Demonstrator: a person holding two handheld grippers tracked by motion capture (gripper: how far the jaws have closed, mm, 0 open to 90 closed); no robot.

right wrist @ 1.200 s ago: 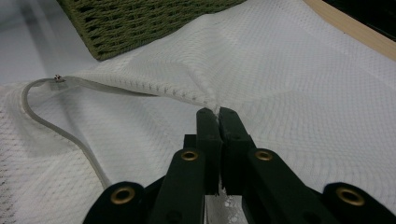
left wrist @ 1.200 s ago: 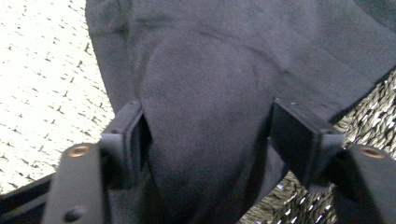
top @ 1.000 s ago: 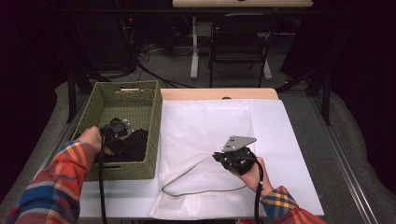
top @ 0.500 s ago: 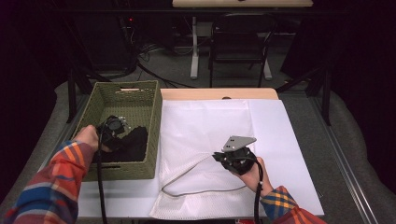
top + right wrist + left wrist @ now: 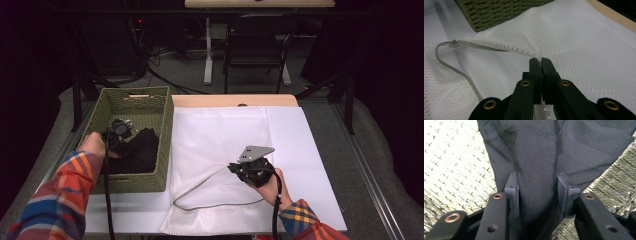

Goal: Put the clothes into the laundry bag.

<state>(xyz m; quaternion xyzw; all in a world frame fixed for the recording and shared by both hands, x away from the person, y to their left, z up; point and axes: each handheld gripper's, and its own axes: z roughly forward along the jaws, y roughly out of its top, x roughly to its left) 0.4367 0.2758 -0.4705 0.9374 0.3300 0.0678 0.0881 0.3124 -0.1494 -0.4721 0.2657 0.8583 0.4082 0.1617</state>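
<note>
Two tools are at work on the bench (image 5: 320, 150), one in each of the person's hands. The left tool (image 5: 118, 131) is down inside the olive-green woven rectangular basket (image 5: 150, 100), which stands at the left end of the bench. In the left gripper view its jaws straddle a fold of the dark, soft black cloth garment (image 5: 536, 165) that lies on the basket's woven floor; the pads sit against the fold on both sides, and the jaws have just been opening a little with the cloth between them. From above, the black garment (image 5: 137, 152) fills the near right part of the basket, just beside the left hand (image 5: 95, 145).

Just to the right of the basket, touching its right wall, lies the white mesh laundry bag (image 5: 225, 130), spread flat over a white sheet on the bench. The right tool (image 5: 240, 167) rests on the bag near its open edge, well apart from the basket, with the grey three-cornered plate on top tilted. In the right gripper view its jaws are pressed together on a pinch of the white mesh (image 5: 539, 57), which rises into a small ridge running back toward the basket's corner (image 5: 499, 12). A pale grey drawstring cord (image 5: 210, 205) loops along the bag's mouth, on the side of the right tool nearer the person.
</note>
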